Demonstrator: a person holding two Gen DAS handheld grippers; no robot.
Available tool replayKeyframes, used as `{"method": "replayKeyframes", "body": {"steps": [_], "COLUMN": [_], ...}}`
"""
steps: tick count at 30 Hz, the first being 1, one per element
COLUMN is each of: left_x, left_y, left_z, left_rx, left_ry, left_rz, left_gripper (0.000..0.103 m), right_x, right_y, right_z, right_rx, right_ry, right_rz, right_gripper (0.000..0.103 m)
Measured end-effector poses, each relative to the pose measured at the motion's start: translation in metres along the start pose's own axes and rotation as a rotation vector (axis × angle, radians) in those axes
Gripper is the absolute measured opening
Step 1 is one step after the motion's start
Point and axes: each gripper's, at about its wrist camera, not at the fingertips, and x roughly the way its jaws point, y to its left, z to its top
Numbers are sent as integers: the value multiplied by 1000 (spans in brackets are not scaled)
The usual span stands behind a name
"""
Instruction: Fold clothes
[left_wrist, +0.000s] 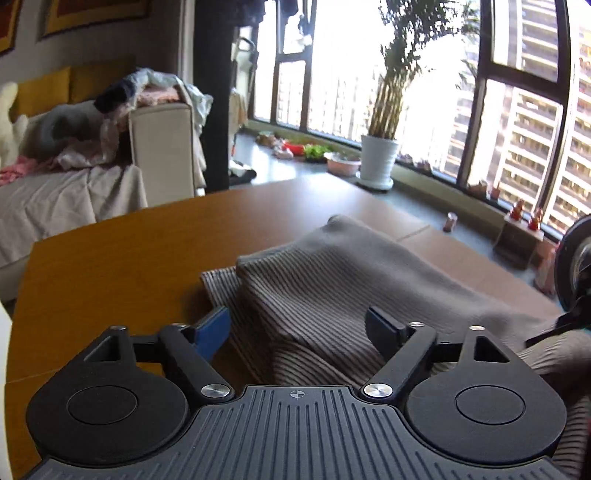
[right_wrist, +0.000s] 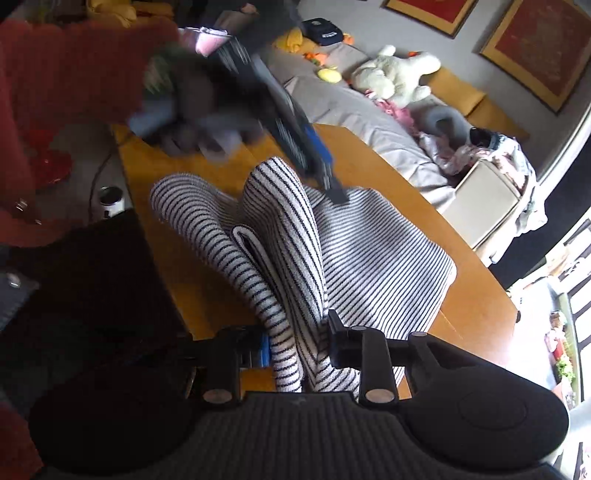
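Meanwhile right gripper jaws pinch the striped garment; left gripper jaws gape, empty.

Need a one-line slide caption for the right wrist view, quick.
Right gripper pinches a raised fold of the striped garment on the wooden table, left gripper reaching in above.

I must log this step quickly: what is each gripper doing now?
Left gripper: open, jaws astride a fold of the striped garment, pads not pressing.
Right gripper: shut on the striped garment.
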Motion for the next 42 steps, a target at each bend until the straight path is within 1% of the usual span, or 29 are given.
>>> {"method": "replayKeyframes", "body": {"steps": [1,3,6,10,11,12,13,16,18,20,22,23,24,25,26,27,28,29,30,31,32,33,34,36,37,39,40,41,42], "left_x": [9,19,23,27,28,28,28,22,8,-11,-31,-41,-50,-57,-59,-59,-54,-46,-33,-17,-2,13,22,32,38,45,48,50,51], "left_y": [2,9,22,32,33,34,36,47,60,69,74,74,70,63,53,42,29,18,5,-5,-11,-14,-13,-9,-6,-2,0,3,6], "left_z": [-1,-4,-6,-11,-11,-10,-9,-6,-2,5,18,25,34,44,50,56,60,62,62,59,55,49,46,43,42,42,41,40,38], "left_rx": [6,-10,-61,-84,-84,-83,-86,-104,-114,-124,-141,-143,-136,-120,-105,-91,-72,-49,-15,9,24,29,24,11,4,-4,-4,-13,-29], "left_ry": [21,43,49,57,60,64,68,75,51,9,-62,-102,-146,-186,-208,-222,-220,-201,-164,-118,-73,-33,-20,-22,-22,-12,-3,6,15], "left_rz": [-11,-67,-128,-152,-156,-159,-153,-100,-50,-5,-3,-9,-20,-42,-77,-119,-162,-187,-193,-191,-187,-180,-175,-171,-169,-156,-144,-139,-140], "left_gripper": [78,85,85,85,85,85,85,82,82,82,81,81,81,81,81,81,81,81,79,78,75,75,76,82,84,86,87,92,94], "right_x": [-11,-31,-26,45,68,89,102,131,142,135,136,137,141,143,143,143,140,135,127,120,113,112,114,119,126,143,146,146,146], "right_y": [-9,-41,-96,-159,-172,-181,-186,-193,-197,-198,-201,-204,-204,-205,-206,-207,-209,-212,-215,-217,-220,-218,-214,-207,-200,-187,-186,-188,-190], "right_z": [9,33,61,71,70,67,62,45,34,23,16,15,16,16,16,16,14,11,8,5,2,1,-1,-3,-8,-21,-27,-29,-30], "right_rx": [-2,44,82,158,190,221,244,308,353,385,421,438,454,473,494,514,528,537,553,572,590,583,563,522,479,452,491,537,556], "right_ry": [-8,-45,-89,-66,-46,-22,-13,-5,-9,-24,-31,-33,-35,-35,-35,-35,-41,-54,-75,-97,-120,-109,-82,-29,19,62,55,49,45], "right_rz": [18,50,98,190,217,242,256,287,296,275,247,233,219,206,193,180,167,147,118,85,52,-9,-83,-230,-287,-325,-332,-330,-330], "right_gripper": [27,27,27,29,29,31,34,43,47,54,67,69,75,79,86,89,91,95,102,103,103,103,103,103,103,103,103,103,103]}}
